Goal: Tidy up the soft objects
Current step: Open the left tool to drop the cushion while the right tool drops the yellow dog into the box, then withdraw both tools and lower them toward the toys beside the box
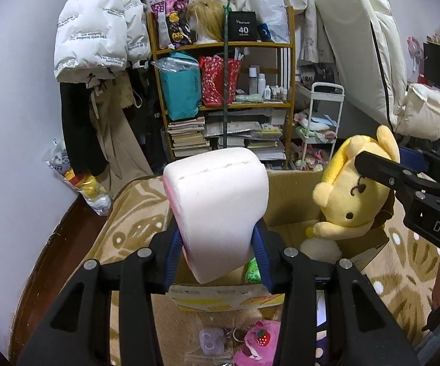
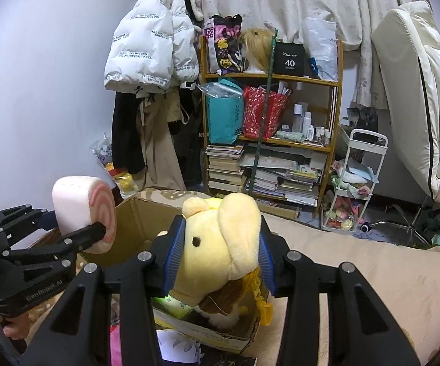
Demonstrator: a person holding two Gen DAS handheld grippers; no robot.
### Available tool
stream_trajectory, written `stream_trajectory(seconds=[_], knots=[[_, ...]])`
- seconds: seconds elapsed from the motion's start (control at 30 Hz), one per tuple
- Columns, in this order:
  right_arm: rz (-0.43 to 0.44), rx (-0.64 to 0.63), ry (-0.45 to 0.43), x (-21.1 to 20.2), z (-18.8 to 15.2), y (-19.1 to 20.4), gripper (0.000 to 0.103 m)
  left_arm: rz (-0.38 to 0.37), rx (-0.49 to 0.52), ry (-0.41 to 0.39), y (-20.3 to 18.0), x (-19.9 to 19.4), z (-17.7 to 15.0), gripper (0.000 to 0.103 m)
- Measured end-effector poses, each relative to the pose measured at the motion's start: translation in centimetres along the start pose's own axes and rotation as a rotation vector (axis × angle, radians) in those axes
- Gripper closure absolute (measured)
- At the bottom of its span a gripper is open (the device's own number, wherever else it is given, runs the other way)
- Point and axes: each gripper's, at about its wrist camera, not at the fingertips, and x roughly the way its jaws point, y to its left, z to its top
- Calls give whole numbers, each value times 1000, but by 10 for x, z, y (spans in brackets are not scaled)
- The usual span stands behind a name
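Both tongs are loaded, and both loads hang over the same cardboard box [image 1: 284, 189].

The left tongs [image 1: 217, 244] are clamped on a white foam roll cushion [image 1: 217, 207] — the right wrist view shows its pink swirl end face [image 2: 102, 213]. The blue pads squeeze its lower part, and its long axis runs roughly up and away from the tongs, so most of the cushion stands above the grip. It sits above the near-left corner of the box.

The right tongs [image 2: 220, 256] are closed on the head of a yellow bear plush [image 2: 217, 238], pads pressing in at either side. Its body dangles below into the box, where a brown plush [image 2: 220, 305] and a green packet [image 2: 171, 300] already lie.

The relation that matters: the box opening lies straight below both loads. The bear looks nearer the inside, already partly within the walls, so the right hand seems better placed to let go first. The cushion appears higher and close to the rim — it likely needs to travel forward and down before release, or it may tip out onto the patterned rug [image 1: 134, 213].
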Motion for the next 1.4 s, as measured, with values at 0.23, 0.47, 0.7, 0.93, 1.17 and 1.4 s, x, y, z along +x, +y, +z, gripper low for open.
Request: stream_trajectory(seconds=[0.23,0.47,0.7,0.93,1.17,1.4], knots=[[14,-14,18,4,-2,4,53,18,17,25,-5,8,-5,44],[23,1,63,12,-7,0,49,38,15,31,-3,9,-8,29],[20,32,70,8,-9,-7,34,81,-2,51,4,6,-11,20],[33,77,75,-4,-12,-11,11,89,-25,66,9,-6,-16,12],[24,82,76,-24,-17,-6,0,111,-30,95,14,-25,-24,12],[15,96,91,-48,-25,-6,0,129,-33,133,21,-47,-32,12]])
